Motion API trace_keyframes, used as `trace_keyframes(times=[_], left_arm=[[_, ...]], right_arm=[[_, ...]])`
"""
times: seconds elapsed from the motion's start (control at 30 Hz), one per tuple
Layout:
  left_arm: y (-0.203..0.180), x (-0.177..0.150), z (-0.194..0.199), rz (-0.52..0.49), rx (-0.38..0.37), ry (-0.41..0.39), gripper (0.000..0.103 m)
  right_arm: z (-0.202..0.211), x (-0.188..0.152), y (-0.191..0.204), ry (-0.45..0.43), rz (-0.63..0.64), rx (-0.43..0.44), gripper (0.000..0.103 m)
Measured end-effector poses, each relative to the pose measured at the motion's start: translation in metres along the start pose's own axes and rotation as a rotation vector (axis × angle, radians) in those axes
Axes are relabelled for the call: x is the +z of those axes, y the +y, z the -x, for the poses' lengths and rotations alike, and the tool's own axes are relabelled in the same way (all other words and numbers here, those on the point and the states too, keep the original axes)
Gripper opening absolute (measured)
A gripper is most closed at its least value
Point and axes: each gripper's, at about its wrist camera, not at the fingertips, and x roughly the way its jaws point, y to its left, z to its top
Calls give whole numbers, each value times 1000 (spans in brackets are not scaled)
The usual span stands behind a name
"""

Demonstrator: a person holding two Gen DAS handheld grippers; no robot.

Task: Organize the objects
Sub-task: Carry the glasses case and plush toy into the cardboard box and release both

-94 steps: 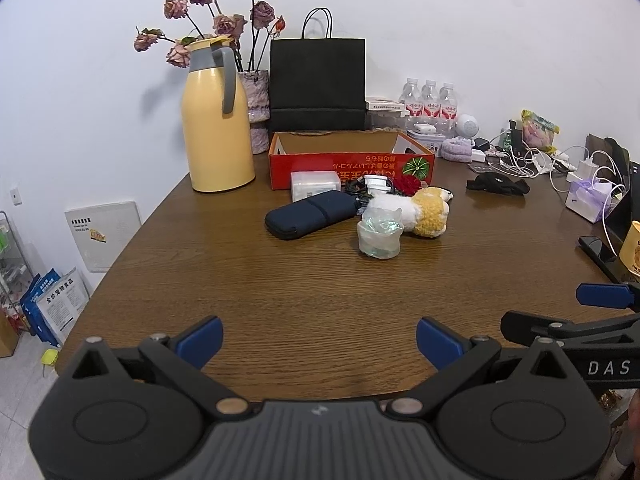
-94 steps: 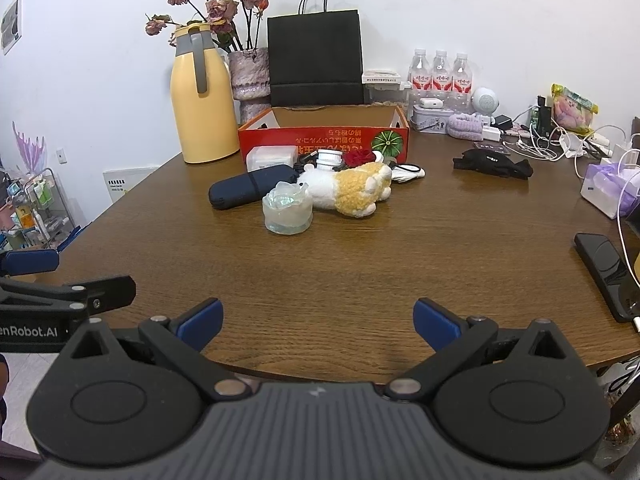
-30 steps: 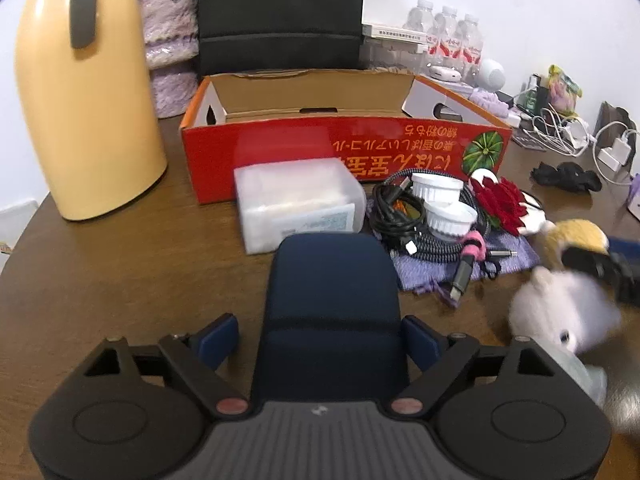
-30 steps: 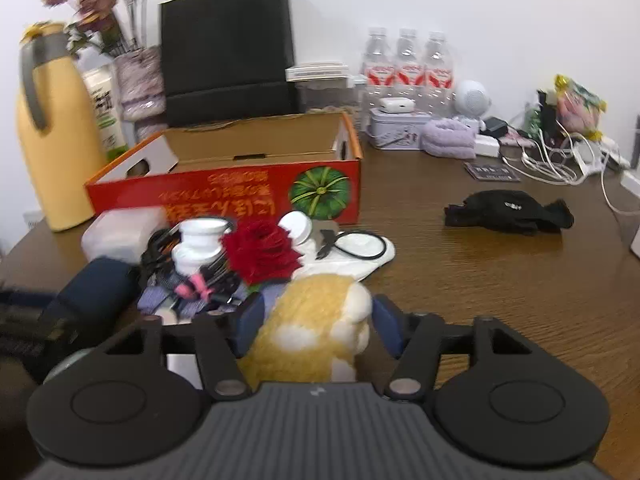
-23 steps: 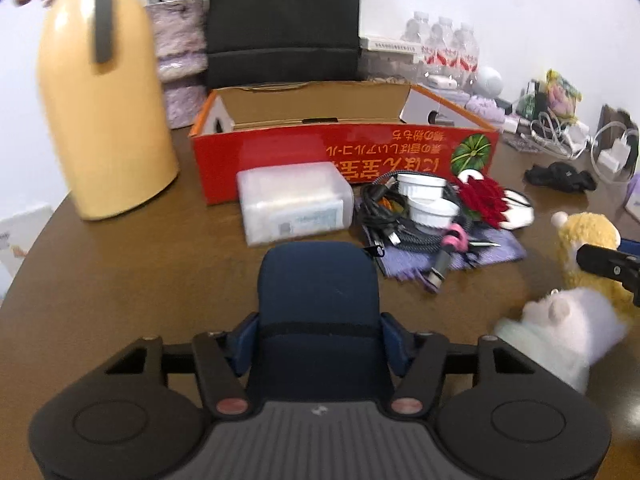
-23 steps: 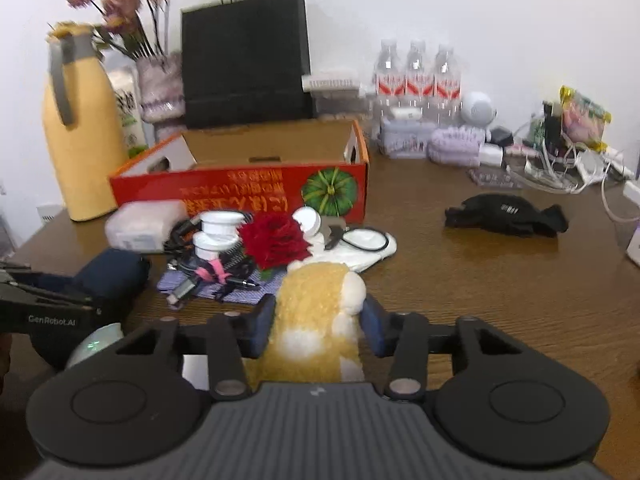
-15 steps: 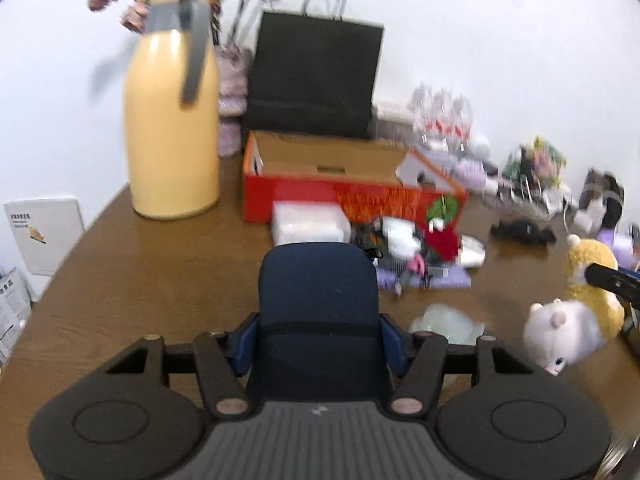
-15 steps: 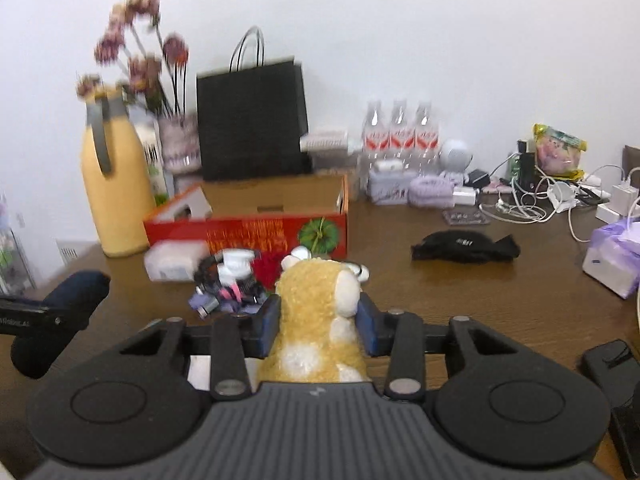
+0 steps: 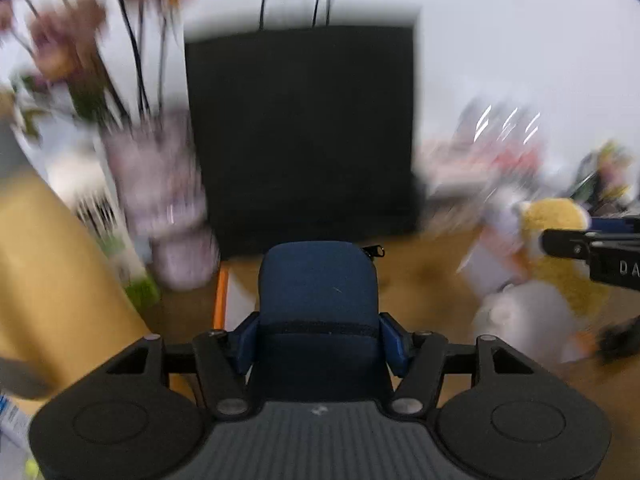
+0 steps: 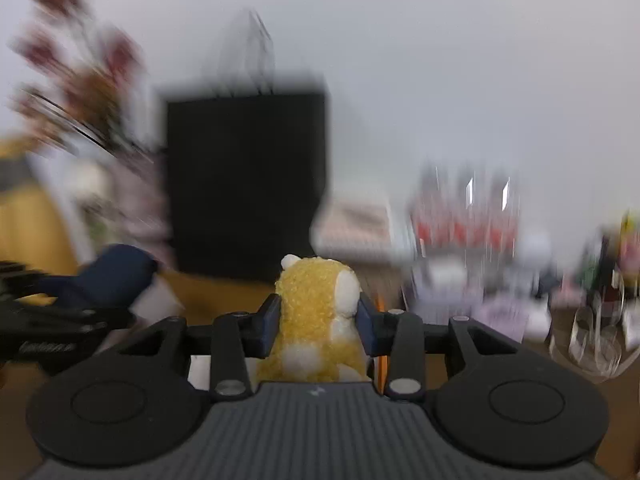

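Pouch [image 9: 318,280] and plush toy [image 10: 316,312] now lifted off surface; we grip them in left claw [image 9: 318,338] and right claw [image 10: 318,322], heading boxward.

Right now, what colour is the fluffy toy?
The plush toy is yellow with white patches, clearest in the right wrist view.

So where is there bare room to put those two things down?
The brown box floor, bordered by the black bag behind, the navy case and the plush, looks bare, though blurred. Crowded: flask and vase at left, bottles at right.
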Motion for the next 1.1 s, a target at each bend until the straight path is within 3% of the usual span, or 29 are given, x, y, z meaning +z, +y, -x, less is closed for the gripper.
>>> trace_keyframes(times=[0.1, 0.17, 0.3, 0.47, 0.6, 0.7, 0.8, 0.87, 0.97, 1.1], left_arm=[[2, -24, -43, 18, 34, 111, 61], [3, -36, -54, 0, 34, 148, 63], [6, -33, -49, -4, 42, 170, 66], [8, -2, 12, 7, 23, 57, 76], [13, 13, 77, 4, 26, -55, 86], [12, 1, 115, 10, 25, -81, 89], [7, -39, 156, 8, 24, -109, 89], [4, -89, 196, 0, -53, -194, 90], [-3, -176, 257, 14, -184, -261, 96], [-21, -278, 304, 16, -239, -292, 102]], right_arm=[[-71, -21, -2, 184, -30, -59, 39], [-91, -42, 2, 246, 0, -74, 41], [-104, -55, 9, 302, 65, -108, 64], [-63, -21, 15, 181, 108, -125, 94], [-3, 15, 18, 79, 118, -94, 103], [36, 19, 18, 45, 112, -65, 103], [70, -3, 15, 35, 90, -21, 103], [101, -35, 10, 1, 74, 40, 103], [162, -107, 10, -35, 55, 133, 103], [250, -210, 19, -63, 93, 178, 103]])
